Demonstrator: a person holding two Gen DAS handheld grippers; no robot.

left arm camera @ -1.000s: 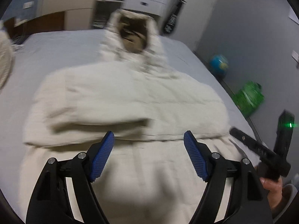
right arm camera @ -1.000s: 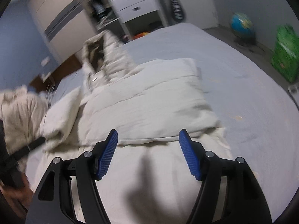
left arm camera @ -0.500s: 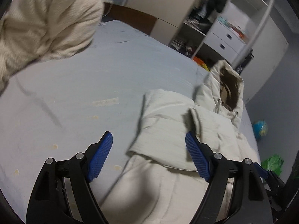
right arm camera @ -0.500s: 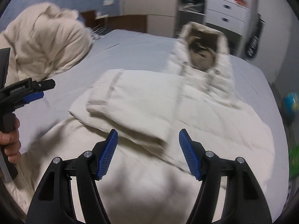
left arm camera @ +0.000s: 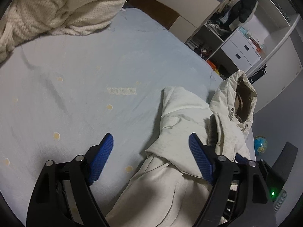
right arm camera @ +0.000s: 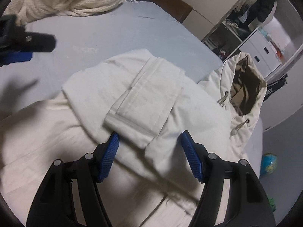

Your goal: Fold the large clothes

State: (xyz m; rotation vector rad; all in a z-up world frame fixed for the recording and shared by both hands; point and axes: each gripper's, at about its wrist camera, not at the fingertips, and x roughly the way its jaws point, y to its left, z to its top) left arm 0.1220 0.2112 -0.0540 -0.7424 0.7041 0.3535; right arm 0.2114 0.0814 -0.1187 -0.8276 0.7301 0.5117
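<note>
Jacket [right arm camera: 132, 98] lies sleeve-folded on your pale blue bed [left arm camera: 94, 66]; left gripper [left arm camera: 151, 151], jaws just widening, and right gripper [right arm camera: 149, 147] both gape empty; wardrobe shelves [left arm camera: 233, 24] behind.

A bedroom in dim, bluish indoor light. A wide bed [left arm camera: 113, 66] with a pale blue sheet fills most of both views; small yellowish dots and a faint pale patch mark the sheet. A dark brown headboard [left arm camera: 157, 13] runs behind it at the upper centre. In the upper right stands an open wardrobe [left arm camera: 236, 19] with dark clothes hanging and cluttered shelves, and beside it a white chest of drawers [left arm camera: 244, 51] with small dark handles. The wall [left arm camera: 280, 117] at right is grey. At the lower right, on the floor, sits a blue globe [left arm camera: 260, 144].
</note>
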